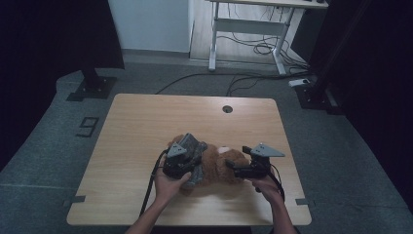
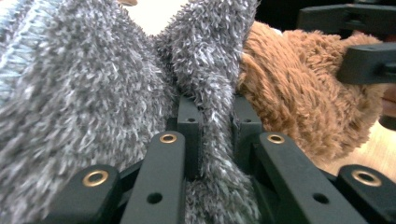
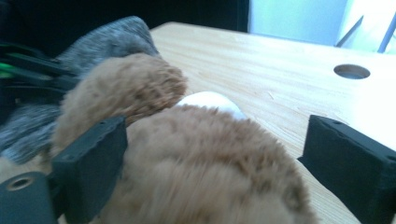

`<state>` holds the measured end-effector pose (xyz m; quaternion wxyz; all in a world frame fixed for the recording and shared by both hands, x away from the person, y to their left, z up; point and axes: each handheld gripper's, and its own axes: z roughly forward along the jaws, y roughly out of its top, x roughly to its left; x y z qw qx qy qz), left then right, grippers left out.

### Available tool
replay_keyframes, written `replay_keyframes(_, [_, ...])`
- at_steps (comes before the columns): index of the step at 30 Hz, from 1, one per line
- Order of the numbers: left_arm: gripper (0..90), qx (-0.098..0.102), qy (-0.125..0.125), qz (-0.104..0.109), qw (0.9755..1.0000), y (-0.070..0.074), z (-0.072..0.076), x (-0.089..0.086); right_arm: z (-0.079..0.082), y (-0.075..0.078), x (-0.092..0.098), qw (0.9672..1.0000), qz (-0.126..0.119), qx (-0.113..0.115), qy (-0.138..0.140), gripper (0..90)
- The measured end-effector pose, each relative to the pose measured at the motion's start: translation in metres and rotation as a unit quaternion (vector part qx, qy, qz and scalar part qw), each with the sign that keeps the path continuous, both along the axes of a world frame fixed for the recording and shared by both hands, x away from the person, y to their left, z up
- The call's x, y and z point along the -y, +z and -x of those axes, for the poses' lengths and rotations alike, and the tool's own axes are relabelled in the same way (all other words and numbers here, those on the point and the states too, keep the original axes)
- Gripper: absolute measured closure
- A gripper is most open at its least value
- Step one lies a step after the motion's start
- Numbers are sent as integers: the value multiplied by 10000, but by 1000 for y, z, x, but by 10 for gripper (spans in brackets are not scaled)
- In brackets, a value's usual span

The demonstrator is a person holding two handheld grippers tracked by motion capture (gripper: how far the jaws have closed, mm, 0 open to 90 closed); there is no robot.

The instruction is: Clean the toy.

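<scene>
Brown plush toy (image 1: 221, 165) on wooden table (image 1: 146, 126) near front edge, between both grippers; one toy, its face hidden, white patch partly visible. One grey fuzzy garment (image 2: 205, 70) over toy's left side. Left gripper (image 2: 215, 140) pinching fold of grey garment, jaws pressed tight. Right gripper (image 3: 212, 163) spread wide, straddling toy, pads not pressing. Right gripper view blurred.

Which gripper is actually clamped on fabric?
The left gripper: its fingers pinch the grey fuzzy cloth. The right gripper stands open around the brown plush toy.
</scene>
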<state>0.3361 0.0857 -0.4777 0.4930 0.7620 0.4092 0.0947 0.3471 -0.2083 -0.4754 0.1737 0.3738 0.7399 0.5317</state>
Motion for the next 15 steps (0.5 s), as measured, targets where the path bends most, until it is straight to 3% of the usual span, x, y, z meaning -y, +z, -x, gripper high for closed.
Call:
replay_keyframes(3, [777, 1, -41, 58, 10000, -1, 4, -2, -7, -3, -6, 9993, 250, -262, 26, 0])
replay_keyframes(9, [776, -3, -199, 117, 9997, -3, 11, -2, -13, -23, 2, 9953, 198, -943, 137, 0])
replay_keyframes(11, [775, 23, -241, 112, 9996, -3, 14, -1, -13, -30, 5, 9931, 146, -1146, 209, 0])
replay_keyframes(15, [775, 46, -289, 98, 9995, -4, 19, 0, -12, -46, 10, 9868, -209, -1557, 386, 0])
